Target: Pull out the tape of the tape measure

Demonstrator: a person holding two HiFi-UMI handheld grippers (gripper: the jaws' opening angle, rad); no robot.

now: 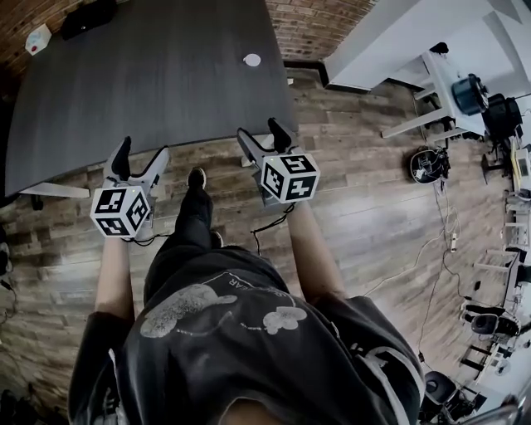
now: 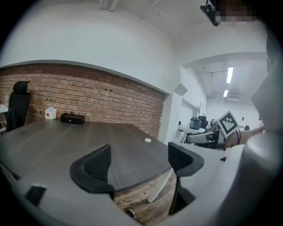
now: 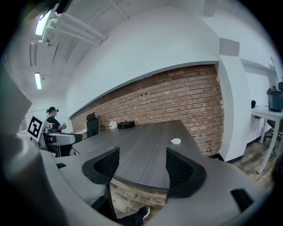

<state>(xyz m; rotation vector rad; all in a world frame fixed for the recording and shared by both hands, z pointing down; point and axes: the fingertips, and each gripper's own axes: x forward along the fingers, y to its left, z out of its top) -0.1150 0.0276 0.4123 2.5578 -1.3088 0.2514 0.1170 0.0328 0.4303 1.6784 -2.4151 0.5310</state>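
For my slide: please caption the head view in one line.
Open left gripper and open right gripper hover at a dark table edge; a white disc lies on it.

Dark grey bench (image 1: 149, 91) on wooden floor (image 1: 373, 216). Lying on top: small white round object (image 1: 252, 60) at 2 o'clock, black box (image 1: 87, 17) at 11 o'clock, white box (image 1: 37, 39) at 10 o'clock.

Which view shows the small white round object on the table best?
The right gripper view: the small white round object lies clearest there, side-on on the dark table. The head view shows it from above, small; the left gripper view, a tinier speck.
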